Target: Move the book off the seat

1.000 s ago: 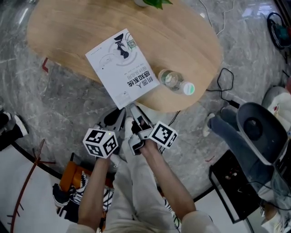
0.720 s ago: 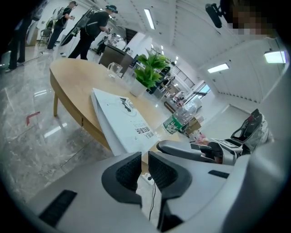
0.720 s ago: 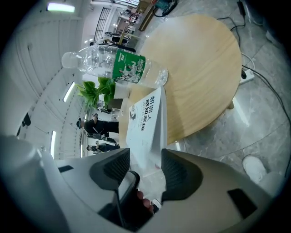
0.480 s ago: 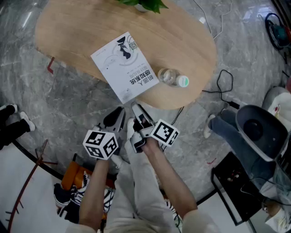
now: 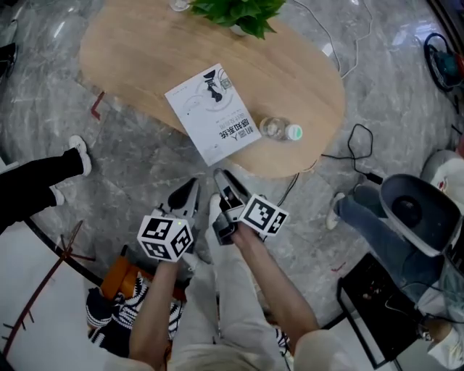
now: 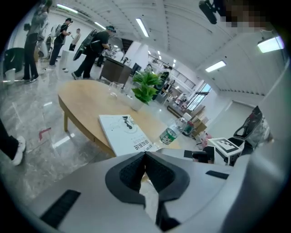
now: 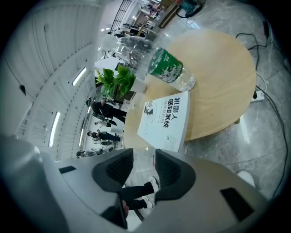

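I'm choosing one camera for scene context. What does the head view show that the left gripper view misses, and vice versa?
Only the head view: the person's forearms and a black floor cable. Only the left gripper view: people standing in the background and long ceiling lights. Both: the white paperback book lying flat on the oval wooden table, the clear green-labelled water bottle beside it, and the green potted plant.

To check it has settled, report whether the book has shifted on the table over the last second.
No. The book still overhangs the table at its near edge, beside the bottle.
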Action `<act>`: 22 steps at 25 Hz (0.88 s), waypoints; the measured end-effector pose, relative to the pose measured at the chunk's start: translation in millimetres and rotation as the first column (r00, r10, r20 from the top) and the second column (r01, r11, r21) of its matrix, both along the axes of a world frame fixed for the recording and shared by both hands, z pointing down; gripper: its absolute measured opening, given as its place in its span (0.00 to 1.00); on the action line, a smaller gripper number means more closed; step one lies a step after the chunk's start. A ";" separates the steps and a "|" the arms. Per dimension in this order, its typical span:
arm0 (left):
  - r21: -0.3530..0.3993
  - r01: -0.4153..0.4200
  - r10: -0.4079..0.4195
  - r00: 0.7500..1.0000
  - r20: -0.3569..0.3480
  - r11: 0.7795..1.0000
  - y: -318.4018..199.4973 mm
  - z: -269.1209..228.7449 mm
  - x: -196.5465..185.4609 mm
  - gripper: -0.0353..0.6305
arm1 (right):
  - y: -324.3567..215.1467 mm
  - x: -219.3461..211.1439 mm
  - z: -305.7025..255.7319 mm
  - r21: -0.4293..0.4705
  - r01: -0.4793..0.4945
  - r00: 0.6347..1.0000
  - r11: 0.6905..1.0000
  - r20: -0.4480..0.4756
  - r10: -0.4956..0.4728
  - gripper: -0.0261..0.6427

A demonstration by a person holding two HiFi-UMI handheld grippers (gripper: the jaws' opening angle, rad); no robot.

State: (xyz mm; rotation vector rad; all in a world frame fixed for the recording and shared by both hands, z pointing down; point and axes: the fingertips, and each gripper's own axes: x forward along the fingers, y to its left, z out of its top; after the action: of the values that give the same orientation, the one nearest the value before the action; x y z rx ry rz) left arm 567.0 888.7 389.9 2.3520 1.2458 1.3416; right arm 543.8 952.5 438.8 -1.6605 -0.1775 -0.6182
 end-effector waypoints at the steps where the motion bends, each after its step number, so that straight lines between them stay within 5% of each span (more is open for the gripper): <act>1: 0.008 0.019 -0.019 1.000 0.000 1.000 -3.0 -3.7 1.7 0.07 | -1.3 1.7 -3.9 -0.010 0.007 1.000 1.000 -0.003 -0.007 0.24; 5: -0.012 0.055 -0.055 0.998 -0.014 0.998 -10.3 -32.1 2.8 0.07 | -7.9 3.7 -22.8 -0.048 0.038 0.999 0.998 -0.015 -0.039 0.11; 15: -0.030 0.076 -0.078 0.995 -0.056 0.997 -34.7 -102.5 4.3 0.06 | -31.7 13.4 -90.5 -0.139 0.155 0.983 0.978 -0.074 -0.166 0.05; 22: -0.009 0.067 -0.067 0.993 -0.093 0.998 -58.7 -157.8 -10.9 0.06 | -62.3 2.5 -132.8 -0.334 0.354 0.920 0.874 -0.042 -0.389 0.05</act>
State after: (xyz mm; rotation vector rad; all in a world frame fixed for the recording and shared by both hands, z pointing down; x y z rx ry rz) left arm 556.1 830.0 232.1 2.4547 1.1816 1.2201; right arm 546.4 890.2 306.0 -2.0631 0.1363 -0.8184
